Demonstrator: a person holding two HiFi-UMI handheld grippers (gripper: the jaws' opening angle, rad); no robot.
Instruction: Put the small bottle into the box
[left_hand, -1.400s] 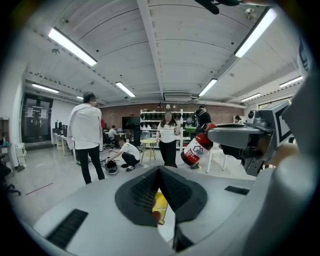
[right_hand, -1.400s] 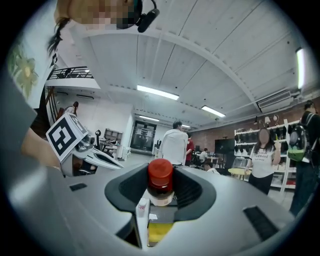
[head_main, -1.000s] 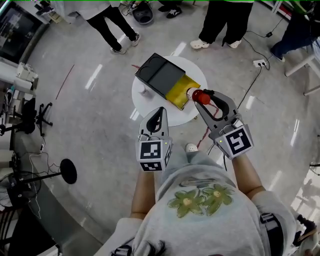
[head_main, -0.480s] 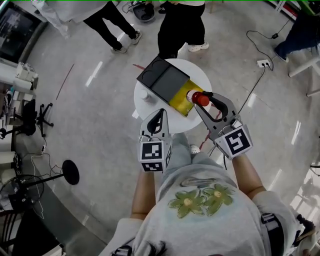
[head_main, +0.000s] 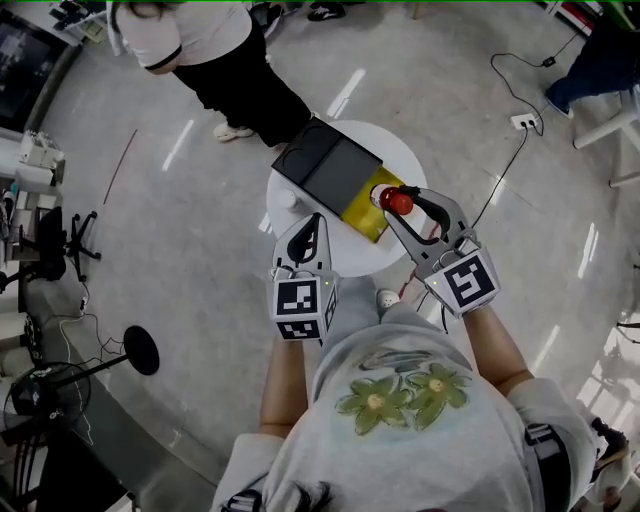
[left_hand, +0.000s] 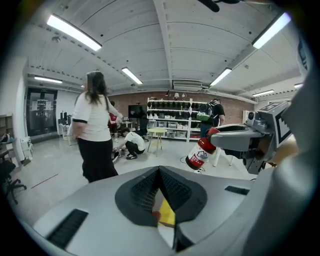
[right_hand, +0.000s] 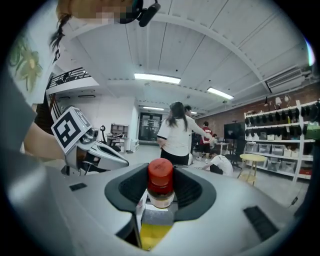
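A small bottle (head_main: 397, 202) with a red cap and a white label is held upright in my right gripper (head_main: 400, 197), whose jaws are shut on its neck. It hangs over the near right edge of the open box (head_main: 330, 165), a black box with a yellow part (head_main: 365, 210). The box lies on a round white table (head_main: 305, 205). The right gripper view shows the bottle (right_hand: 160, 186) between the pads, with yellow below. My left gripper (head_main: 313, 224) is shut and empty, over the table's near edge, left of the bottle (left_hand: 202, 153).
A person in a white top and black trousers (head_main: 225, 70) stands close to the table's far left side. A small white object (head_main: 285, 198) sits on the table's left rim. A power strip with cable (head_main: 520, 122) lies on the floor at right, and a stand (head_main: 138, 350) at left.
Both grippers have moved forward toward the table, bringing the bottle over the box's yellow part. A person has walked in from the top to beside the table.
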